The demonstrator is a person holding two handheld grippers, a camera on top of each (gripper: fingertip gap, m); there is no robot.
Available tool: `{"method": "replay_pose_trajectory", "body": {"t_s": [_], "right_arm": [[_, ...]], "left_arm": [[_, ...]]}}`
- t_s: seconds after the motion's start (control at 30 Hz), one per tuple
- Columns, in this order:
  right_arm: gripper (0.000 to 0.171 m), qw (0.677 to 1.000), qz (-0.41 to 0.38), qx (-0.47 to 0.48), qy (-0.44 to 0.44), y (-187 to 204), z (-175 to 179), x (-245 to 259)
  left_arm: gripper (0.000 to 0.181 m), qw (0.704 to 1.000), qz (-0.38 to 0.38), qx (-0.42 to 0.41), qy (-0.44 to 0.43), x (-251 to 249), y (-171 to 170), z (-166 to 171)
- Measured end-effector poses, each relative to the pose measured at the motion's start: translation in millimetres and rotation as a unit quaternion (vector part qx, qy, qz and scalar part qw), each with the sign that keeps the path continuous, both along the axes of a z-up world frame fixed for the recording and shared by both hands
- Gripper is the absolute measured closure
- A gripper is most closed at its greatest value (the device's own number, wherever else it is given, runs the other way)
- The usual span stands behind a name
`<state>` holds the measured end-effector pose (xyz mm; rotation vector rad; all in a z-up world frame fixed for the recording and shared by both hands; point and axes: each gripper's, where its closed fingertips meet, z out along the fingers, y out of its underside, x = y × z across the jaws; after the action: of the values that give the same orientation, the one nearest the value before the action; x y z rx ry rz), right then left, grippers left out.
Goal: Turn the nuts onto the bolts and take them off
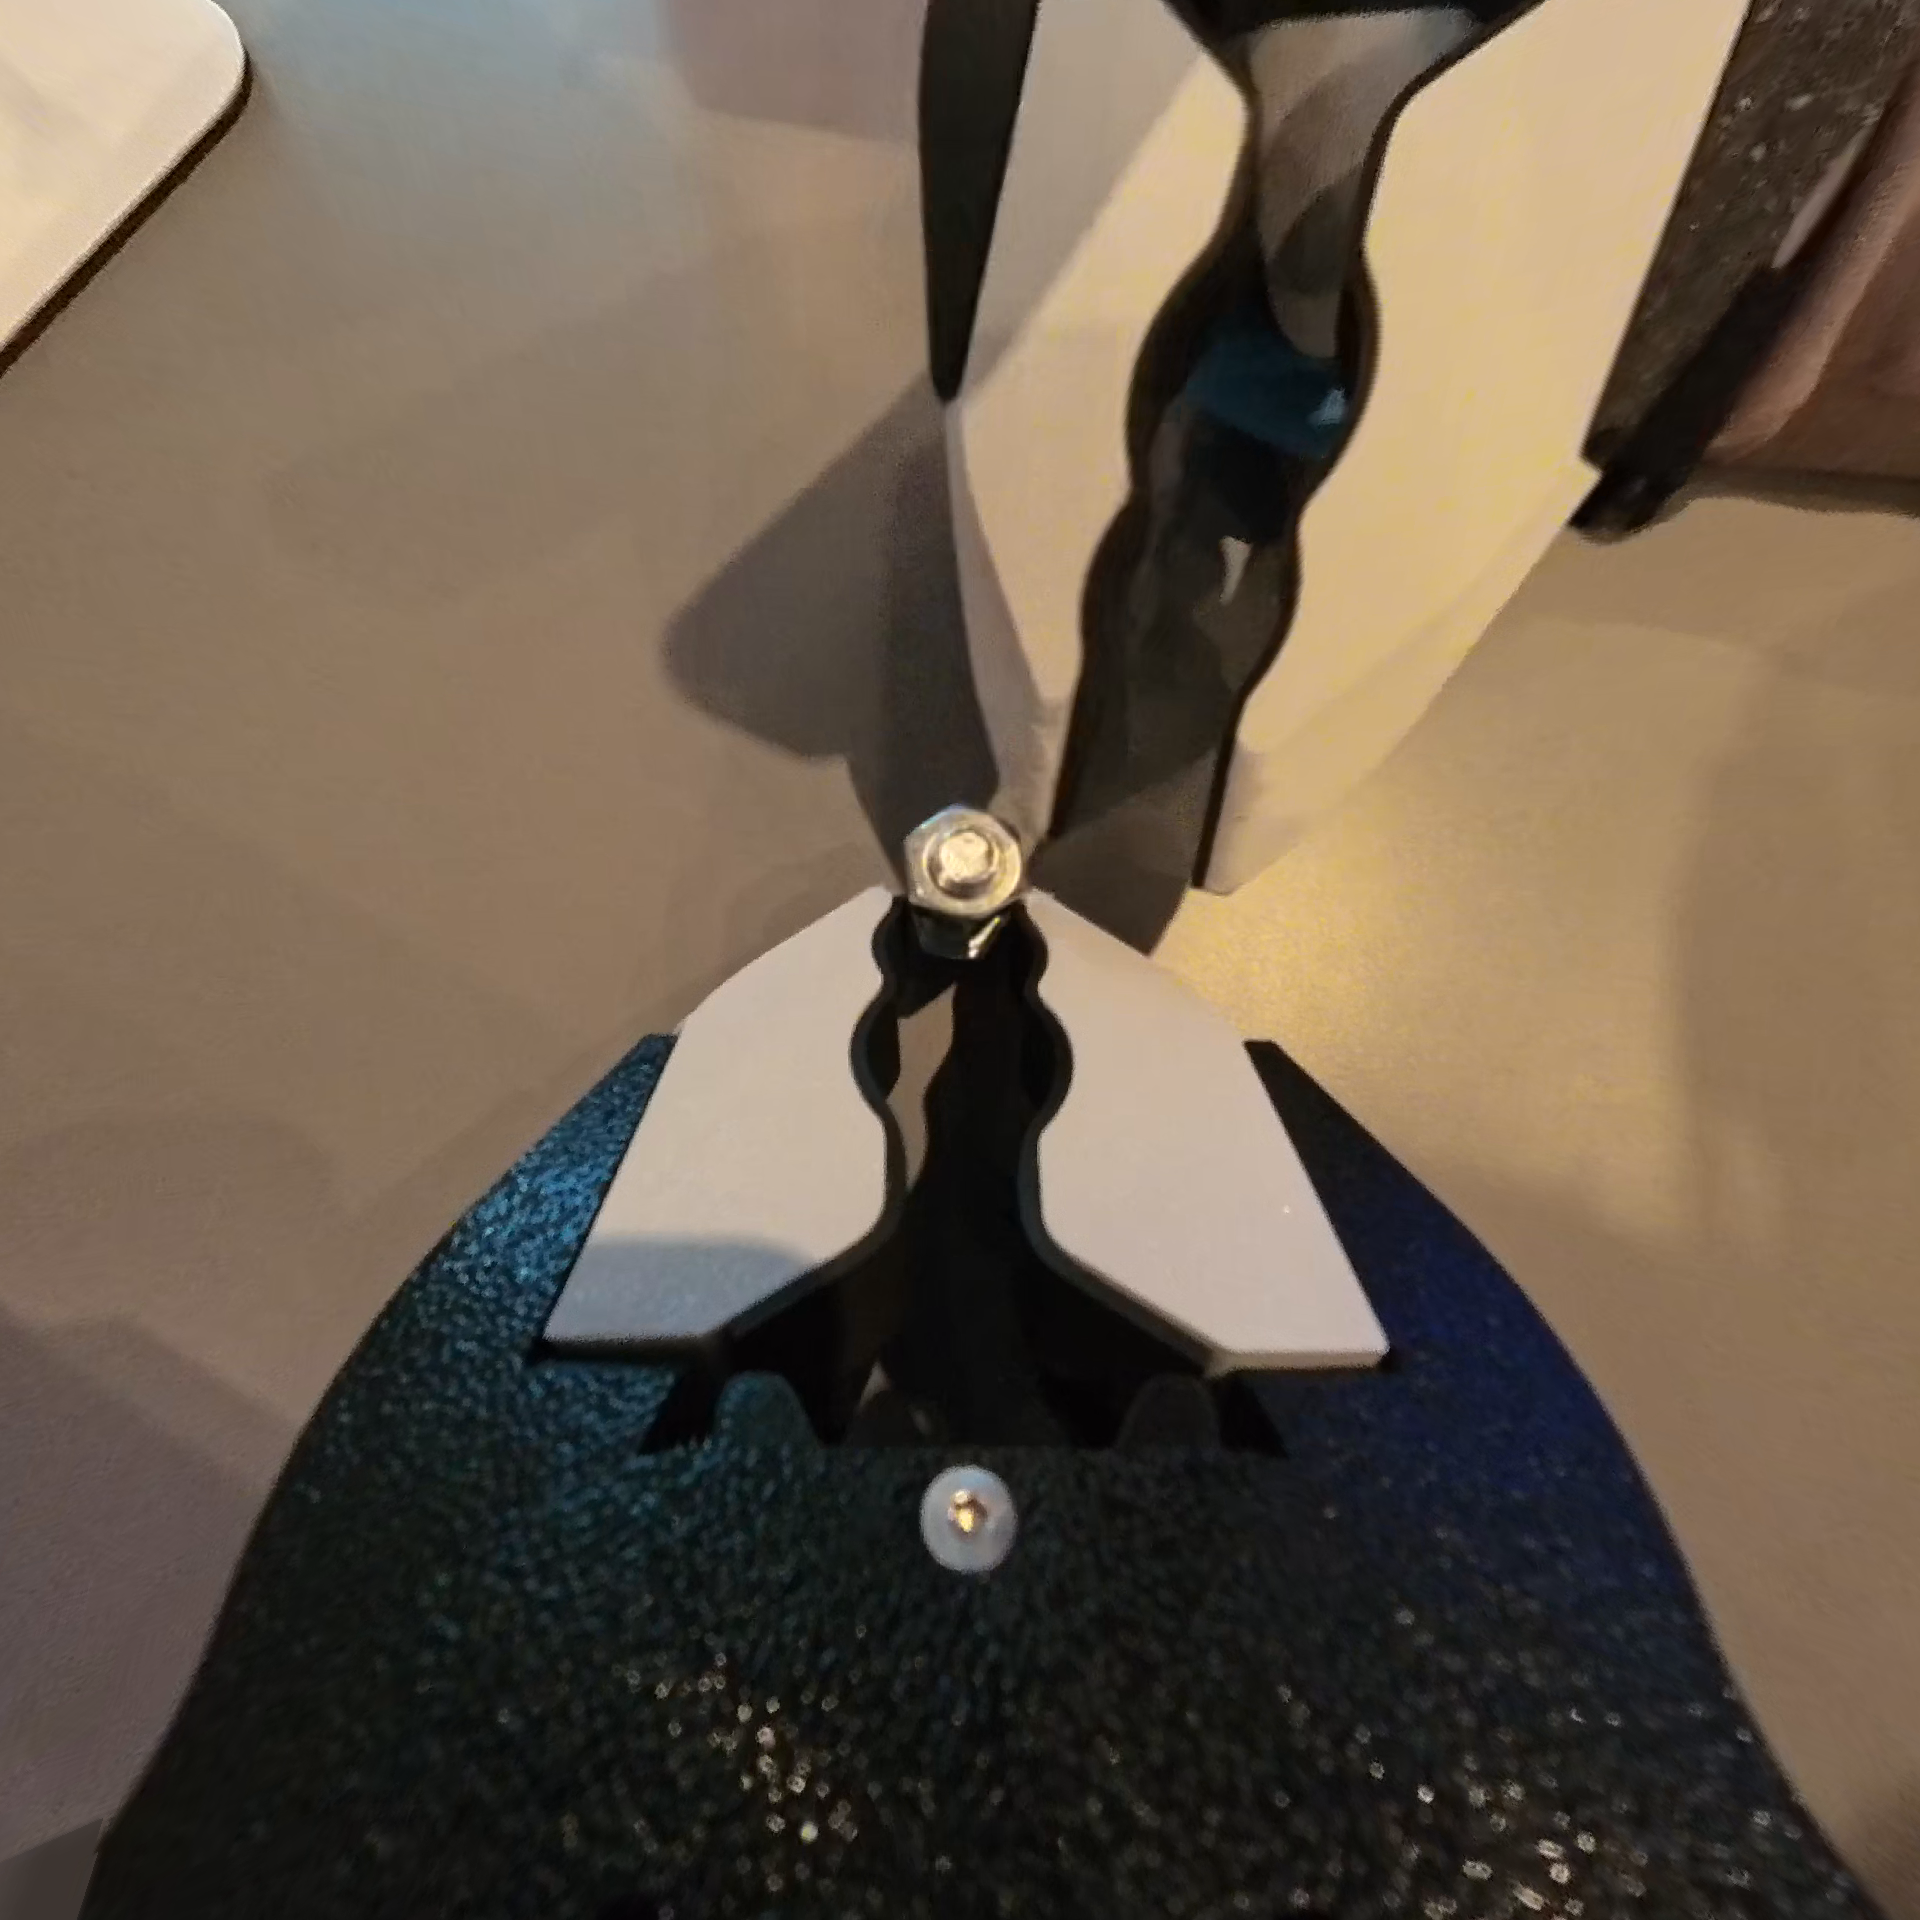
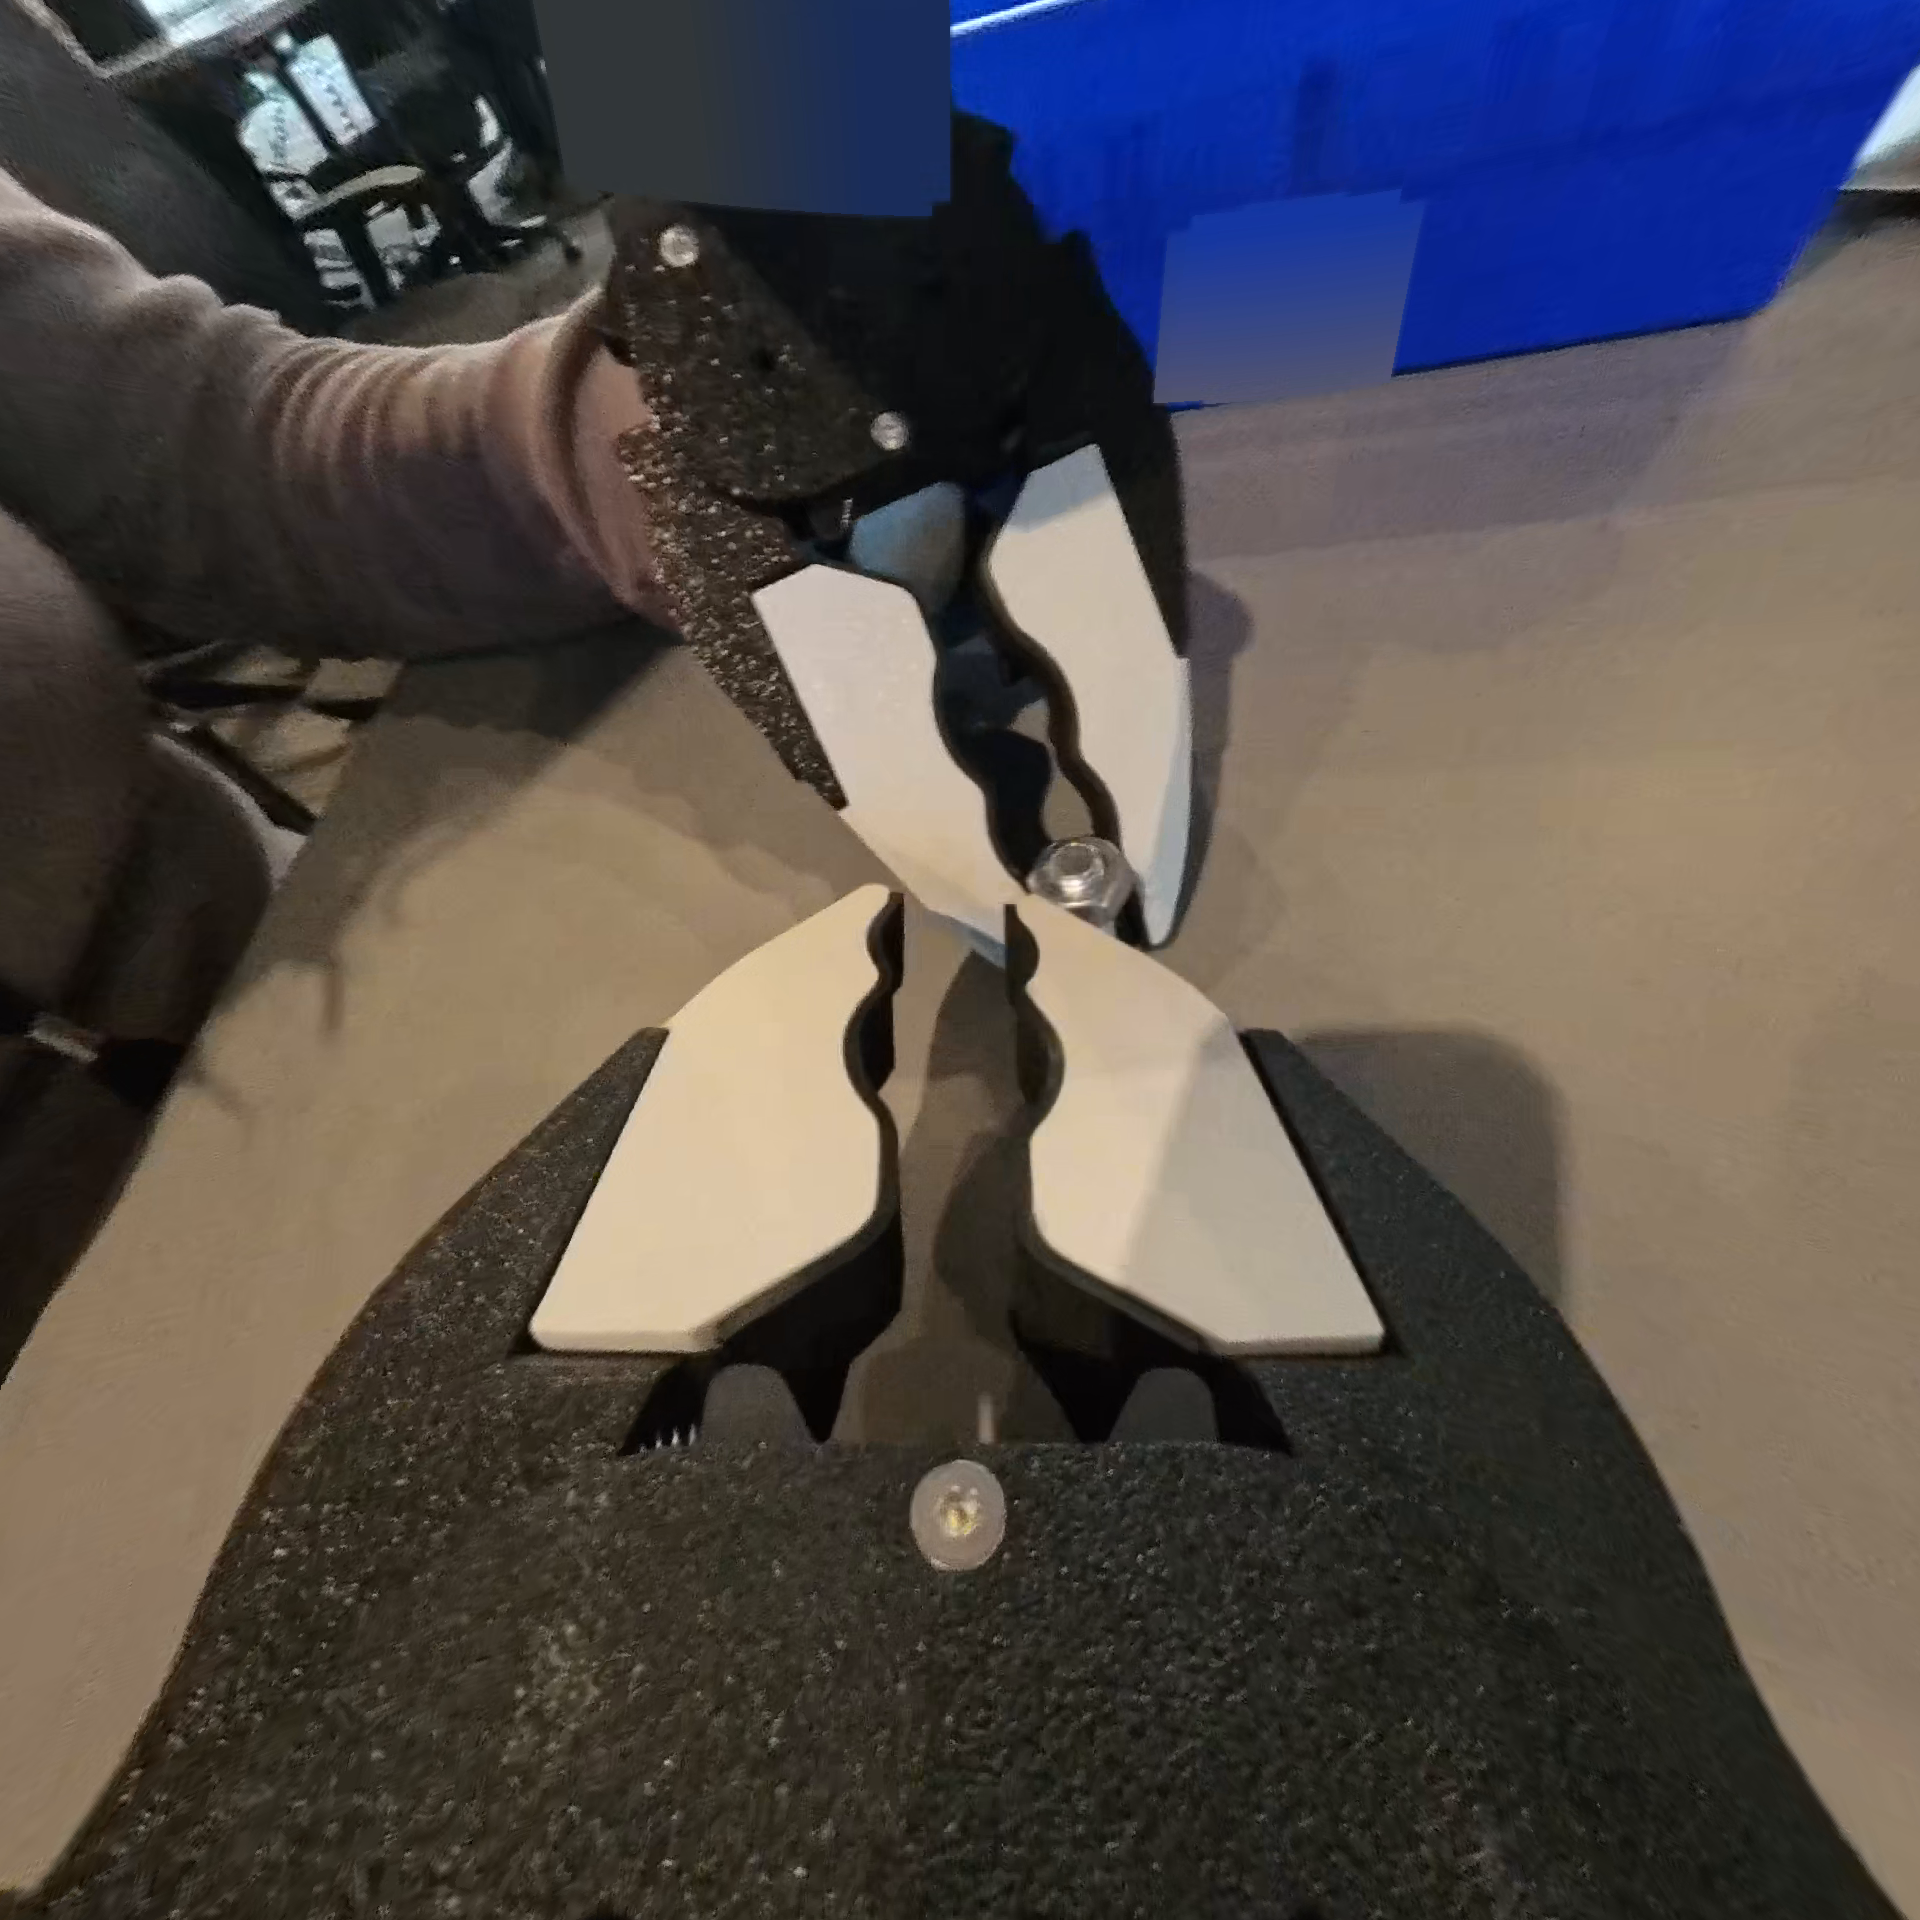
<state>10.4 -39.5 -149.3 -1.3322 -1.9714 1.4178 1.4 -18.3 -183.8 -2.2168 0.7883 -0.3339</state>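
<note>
Fingers of the left gripper (image 1: 951, 920) pinched the bolt (image 1: 951, 938) below its nut (image 1: 964, 861); the right gripper (image 2: 951, 920) hung slack beside. Small, hard, slick steel — best gripped across the flats.

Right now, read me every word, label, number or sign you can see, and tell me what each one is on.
None: no text can be read in either view.
The nut, the bolt, the left gripper, the right gripper and the table show no writing.
The blue bin has a patch laid over part of it, so any label there is hidden.
</note>
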Motion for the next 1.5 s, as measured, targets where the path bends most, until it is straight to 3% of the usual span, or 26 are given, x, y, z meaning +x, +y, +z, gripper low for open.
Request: {"method": "replay_pose_trajectory", "body": {"t_s": [0.13, 0.3, 0.37, 0.43, 0.67, 0.77, 0.8, 0.87, 0.93, 1.23, 1.33, 1.37, 1.5], "right_arm": [[0.141, 0.999, -0.046, 0.001, 0.018, 12.3, 4.3, -5.3], [0.138, 0.999, -0.054, 0.002, 0.000, 14.7, -0.3, -7.7], [0.159, 1.000, -0.009, -0.011, -0.005, 3.1, 0.2, -1.4], [0.163, 1.000, 0.009, -0.025, -0.014, -1.2, -0.1, 1.3], [0.145, 0.998, -0.057, -0.024, 0.005, 16.7, 4.1, -6.9], [0.143, 0.999, -0.050, -0.007, -0.010, 13.7, -1.7, -7.4], [0.144, 0.999, -0.036, -0.004, -0.013, 9.6, -2.7, -6.0], [0.167, 1.000, 0.016, -0.018, -0.013, -3.3, -0.5, 1.9], [0.167, 0.999, 0.012, -0.027, -0.013, -1.8, 0.4, 1.6], [0.136, 0.998, -0.060, 0.000, -0.008, 16.1, -1.5, -9.3], [0.146, 1.000, -0.019, -0.009, -0.013, 6.1, -1.7, -3.0], [0.169, 0.999, 0.015, -0.033, -0.006, -1.2, 3.4, 1.8], [0.160, 0.999, -0.007, -0.045, -0.006, 4.8, 4.8, -1.1]], "left_arm": [[0.163, 1.000, 0.000, 0.000, 0.000, 0.0, 0.0, 0.0], [0.163, 1.000, 0.000, 0.000, 0.000, -0.1, -0.1, 0.0], [0.164, 1.000, 0.000, 0.000, 0.000, -0.1, -0.1, 0.1], [0.163, 1.000, 0.000, 0.000, 0.000, -0.1, -0.1, 0.0], [0.163, 1.000, 0.000, 0.000, 0.000, -0.1, -0.2, -0.1], [0.163, 1.000, 0.000, 0.000, 0.000, -0.1, -0.3, -0.1], [0.164, 1.000, 0.000, 0.001, -0.001, -0.1, -0.2, 0.2], [0.163, 1.000, 0.000, 0.000, 0.000, -0.1, -0.2, -0.1], [0.163, 1.000, 0.000, 0.000, 0.000, -0.1, -0.2, -0.1], [0.164, 1.000, 0.000, 0.000, 0.000, 0.1, -0.3, 0.0], [0.163, 1.000, -0.002, 0.001, -0.002, 0.3, -0.7, 0.3], [0.163, 1.000, -0.002, 0.000, 0.000, 0.3, -0.7, 0.0], [0.163, 1.000, -0.002, 0.000, 0.000, 0.3, -0.7, -0.1]]}}
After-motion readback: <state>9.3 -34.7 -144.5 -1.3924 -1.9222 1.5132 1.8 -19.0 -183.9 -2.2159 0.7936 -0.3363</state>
